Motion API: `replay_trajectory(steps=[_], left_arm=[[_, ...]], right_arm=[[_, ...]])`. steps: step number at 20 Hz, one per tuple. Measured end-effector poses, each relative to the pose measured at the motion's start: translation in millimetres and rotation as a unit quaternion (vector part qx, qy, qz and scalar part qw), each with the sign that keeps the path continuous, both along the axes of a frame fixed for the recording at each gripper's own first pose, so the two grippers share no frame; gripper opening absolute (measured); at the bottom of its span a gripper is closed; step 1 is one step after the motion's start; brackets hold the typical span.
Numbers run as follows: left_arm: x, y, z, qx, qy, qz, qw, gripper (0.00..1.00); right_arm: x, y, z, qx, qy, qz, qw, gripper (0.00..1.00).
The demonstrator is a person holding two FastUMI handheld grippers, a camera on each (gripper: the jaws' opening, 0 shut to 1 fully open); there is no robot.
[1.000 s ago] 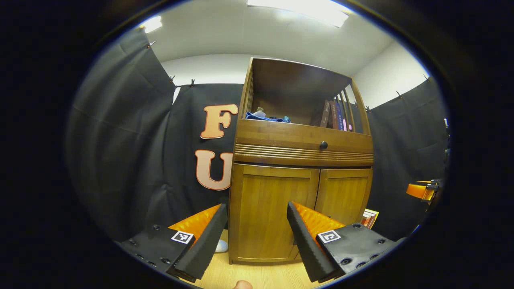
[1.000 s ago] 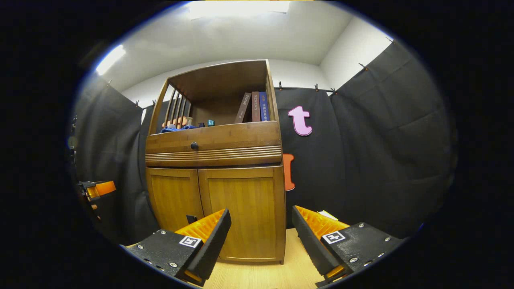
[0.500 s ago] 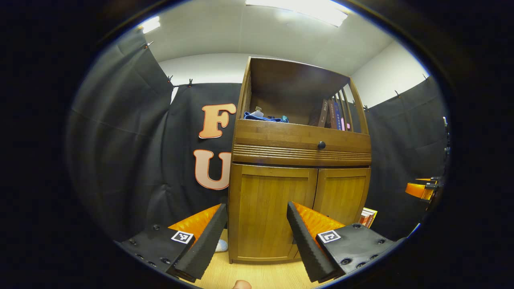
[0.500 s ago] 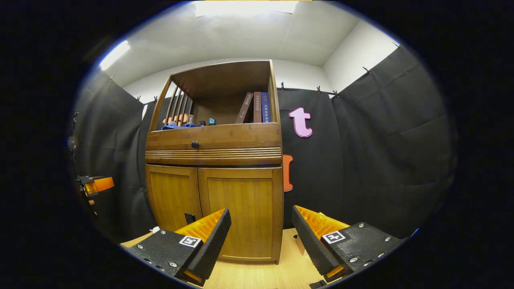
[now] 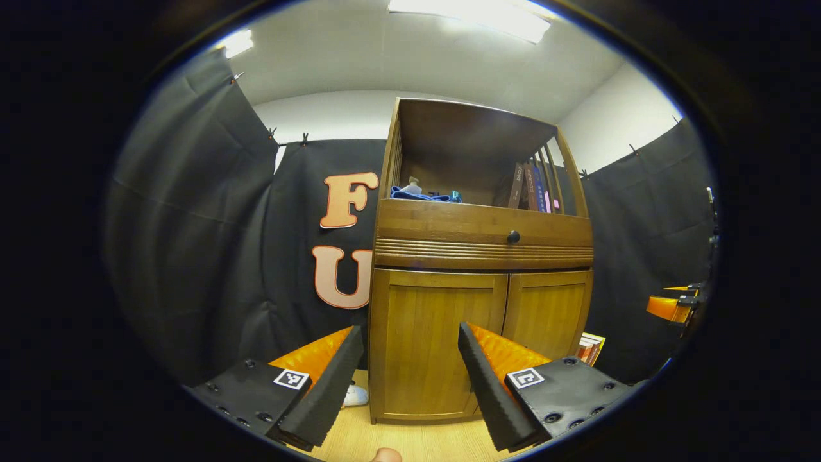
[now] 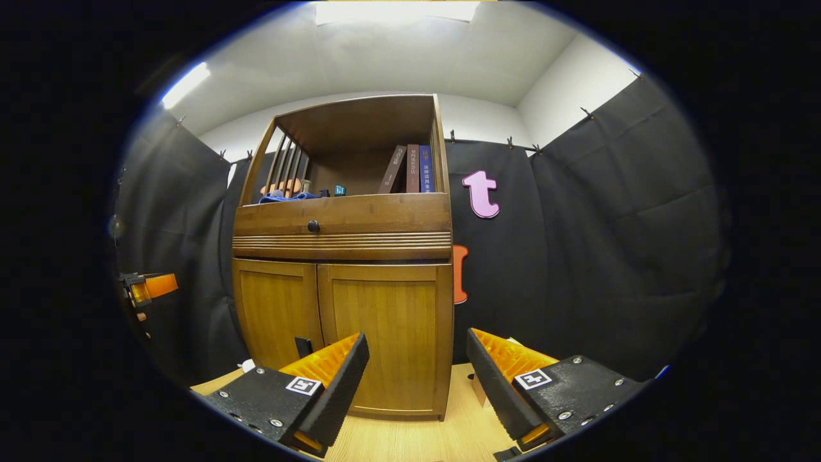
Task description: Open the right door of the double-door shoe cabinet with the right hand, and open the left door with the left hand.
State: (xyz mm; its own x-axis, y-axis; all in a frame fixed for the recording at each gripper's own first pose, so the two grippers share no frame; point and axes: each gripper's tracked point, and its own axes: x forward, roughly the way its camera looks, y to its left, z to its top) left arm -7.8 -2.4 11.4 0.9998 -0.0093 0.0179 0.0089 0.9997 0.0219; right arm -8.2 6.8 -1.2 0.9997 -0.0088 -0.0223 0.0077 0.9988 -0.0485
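Both doors are shut, so the left hand-held gripper (image 5: 410,378) faces the left door (image 5: 436,346) ahead and the right hand-held gripper (image 6: 417,382) the right door (image 6: 385,337), jaws apart, ready to reach in.

Both tongs (image 5: 410,378) carry square coded tags, screws.

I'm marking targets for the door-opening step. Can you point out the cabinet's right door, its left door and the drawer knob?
right door (image 6: 385,337), right gripper view, middle of its panel.
left door (image 5: 431,343), left gripper view, middle of its panel.
drawer knob (image 6: 313,226), right gripper view, its round face.
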Motion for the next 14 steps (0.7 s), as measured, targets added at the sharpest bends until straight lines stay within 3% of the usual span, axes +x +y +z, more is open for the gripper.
replay_trajectory(steps=[14], left_arm=[[-15.2,4.0,-0.4,0.003,0.007,0.0,1.0,0.99]], right_arm=[[48.0,64.7,-71.6,0.018,0.023,0.034,0.999,0.94]])
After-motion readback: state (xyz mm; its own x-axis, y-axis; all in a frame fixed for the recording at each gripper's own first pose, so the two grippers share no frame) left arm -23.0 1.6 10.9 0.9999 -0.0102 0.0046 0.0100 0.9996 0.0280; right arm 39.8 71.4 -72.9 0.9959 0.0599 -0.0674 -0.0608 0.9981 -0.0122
